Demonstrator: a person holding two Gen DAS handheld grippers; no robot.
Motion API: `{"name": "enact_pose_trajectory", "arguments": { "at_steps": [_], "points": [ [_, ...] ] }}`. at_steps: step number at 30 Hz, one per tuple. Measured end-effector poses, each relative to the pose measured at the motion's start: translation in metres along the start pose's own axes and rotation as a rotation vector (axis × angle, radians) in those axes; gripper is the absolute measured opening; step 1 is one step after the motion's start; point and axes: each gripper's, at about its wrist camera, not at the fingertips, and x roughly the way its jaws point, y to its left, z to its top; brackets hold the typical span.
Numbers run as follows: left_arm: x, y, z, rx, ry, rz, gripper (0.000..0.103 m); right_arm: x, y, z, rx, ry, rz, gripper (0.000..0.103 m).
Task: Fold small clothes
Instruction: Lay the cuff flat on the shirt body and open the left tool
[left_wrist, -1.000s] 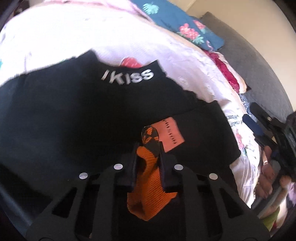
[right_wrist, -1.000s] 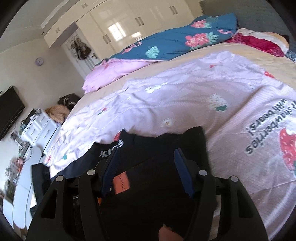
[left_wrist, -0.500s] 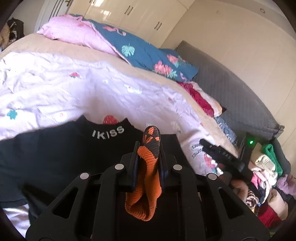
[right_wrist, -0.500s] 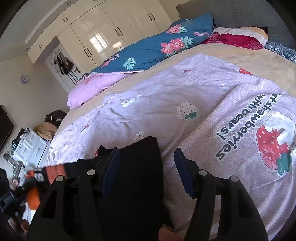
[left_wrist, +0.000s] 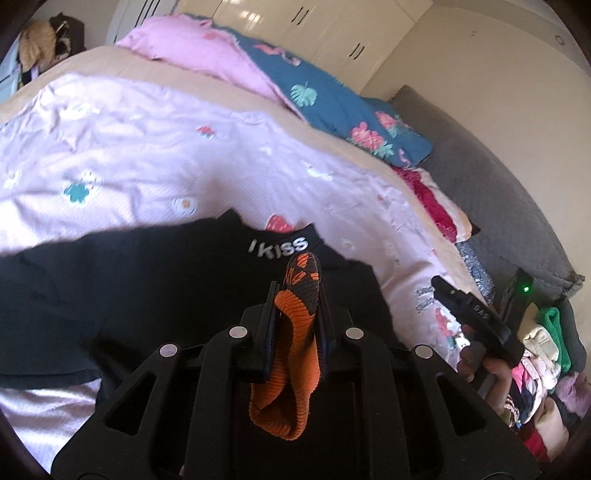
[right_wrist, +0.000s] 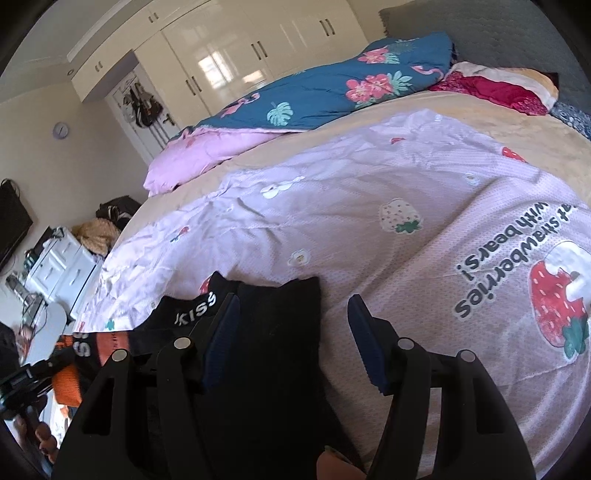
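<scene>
Orange and black, the sock (left_wrist: 295, 343) hangs pinched in the left hand-held gripper (left_wrist: 295, 295), above the black garment (left_wrist: 147, 288) spread on the bed's pink sheet (left_wrist: 140, 155). At 3 o'clock, the right hand-held gripper (right_wrist: 291, 314) stands spread and grasps nothing, over the garment's edge.

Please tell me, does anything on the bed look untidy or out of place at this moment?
Little stands out. The black garment with white lettering lies partly rumpled on the pink sheet. The left gripper holds an orange and black sock that hangs bunched, not flat.
</scene>
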Motion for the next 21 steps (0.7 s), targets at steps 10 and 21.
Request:
{"name": "enact_pose_trajectory", "arguments": {
  "at_steps": [10, 21],
  "points": [
    [0.016, 0.026, -0.007, -0.041, 0.062, 0.078, 0.011, 0.015, 0.039, -0.013, -0.156, 0.065, 0.024, 0.060],
    [0.002, 0.029, -0.010, -0.001, 0.011, 0.238, 0.025, 0.041, 0.063, -0.036, -0.263, 0.197, 0.031, 0.060]
  ]
}}
